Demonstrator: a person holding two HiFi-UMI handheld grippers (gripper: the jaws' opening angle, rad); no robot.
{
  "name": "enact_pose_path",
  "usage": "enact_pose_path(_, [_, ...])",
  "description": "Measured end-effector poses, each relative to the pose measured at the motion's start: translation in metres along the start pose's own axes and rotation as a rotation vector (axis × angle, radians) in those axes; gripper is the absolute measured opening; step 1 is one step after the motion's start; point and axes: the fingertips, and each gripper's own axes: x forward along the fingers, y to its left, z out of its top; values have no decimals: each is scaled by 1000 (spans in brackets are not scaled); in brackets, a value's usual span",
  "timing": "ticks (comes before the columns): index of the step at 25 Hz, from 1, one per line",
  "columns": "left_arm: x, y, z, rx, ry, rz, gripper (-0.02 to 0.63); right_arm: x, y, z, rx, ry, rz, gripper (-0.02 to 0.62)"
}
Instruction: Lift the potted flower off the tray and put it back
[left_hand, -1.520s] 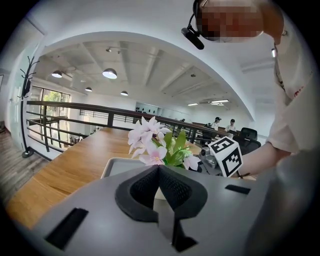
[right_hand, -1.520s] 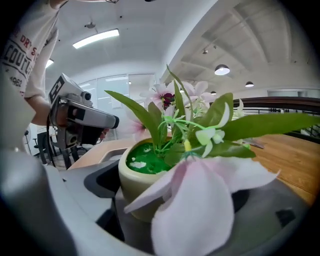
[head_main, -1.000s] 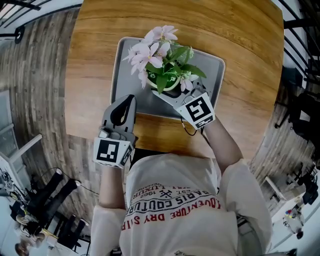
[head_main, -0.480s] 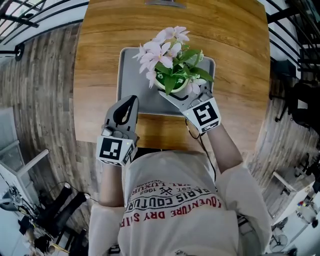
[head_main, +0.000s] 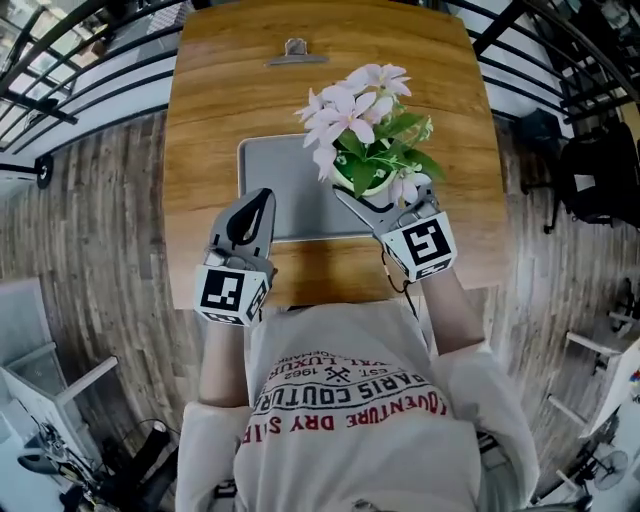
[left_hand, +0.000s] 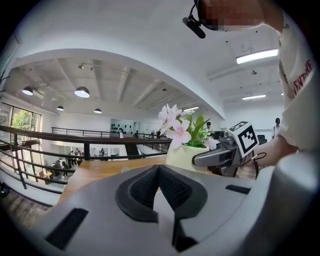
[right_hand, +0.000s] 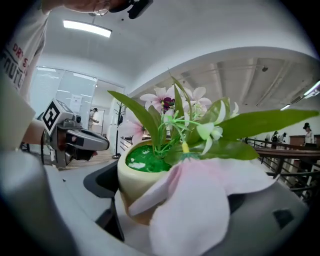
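cream round pot (right_hand: 131, 175): plain cream, vivid green fill | artificial flower plant (head_main: 352, 108): pale pink-white petals, green leaves | flat rectangular tray (head_main: 290, 190): plain grey | wooden table top (head_main: 250, 90): honey-brown, streaked grain | left gripper (head_main: 262, 197), right gripper (head_main: 375, 203): grey shells, black-and-white square-marker cubes | plank floor (head_main: 100, 230): grey-brown streaks | T-shirt (head_main: 350, 420): white, red lettering

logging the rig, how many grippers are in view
2. The left gripper is at the near edge of the tray, jaws shut and empty. The right gripper, at the tray's right end, holds the pot.
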Motion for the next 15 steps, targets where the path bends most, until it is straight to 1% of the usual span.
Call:
enact_pose_path(3, [-1,0,17,29,-34,-24,12,-18,-6,18,-18,-26,-63,476])
enact_pose_path(8, [-13,18,27,40,-74,-52,12,-29,0,38,-47,-42,-147,476])
enact_pose_path(12, [-17,20,33,56,-98,-84,12,-38,1,45,-63,-49,-196,476])
enact_pose_path(15, [-12,19,35,61,-118,-107,12,-38,0,44,-69,-45,-215,476])
